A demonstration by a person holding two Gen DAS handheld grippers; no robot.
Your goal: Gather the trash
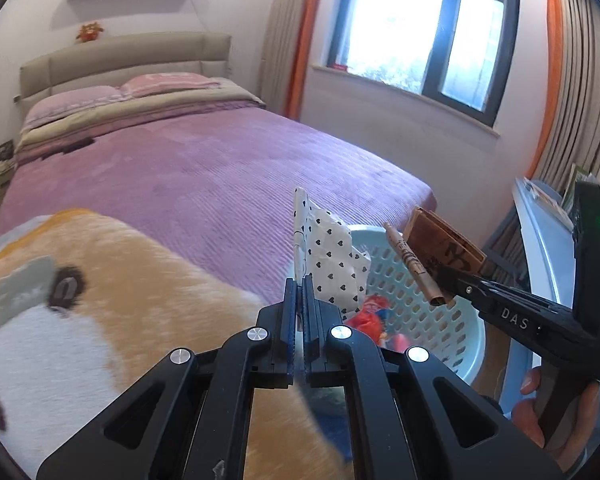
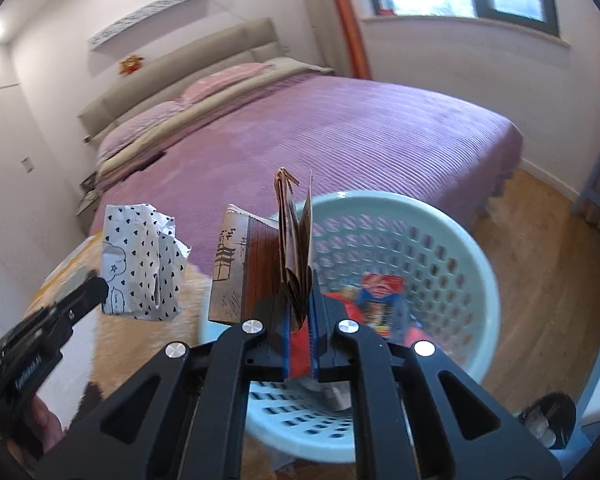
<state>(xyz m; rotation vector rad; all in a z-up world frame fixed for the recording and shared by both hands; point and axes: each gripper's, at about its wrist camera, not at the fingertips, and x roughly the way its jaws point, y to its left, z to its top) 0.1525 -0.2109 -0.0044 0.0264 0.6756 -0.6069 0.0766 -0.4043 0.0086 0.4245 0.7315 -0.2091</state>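
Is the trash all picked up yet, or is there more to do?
Almost! The basket already holds colorful wrappers. The left gripper pinches a heart-patterned wrapper, and the right gripper pinches a brown paper package over the basket. Both still need dropping in. No other trash shows on the bed.

Both grippers, left gripper (image 1: pixel 299 280) and right gripper (image 2: pixel 300 300), are matte black with silver screws (blue-lined jaws).
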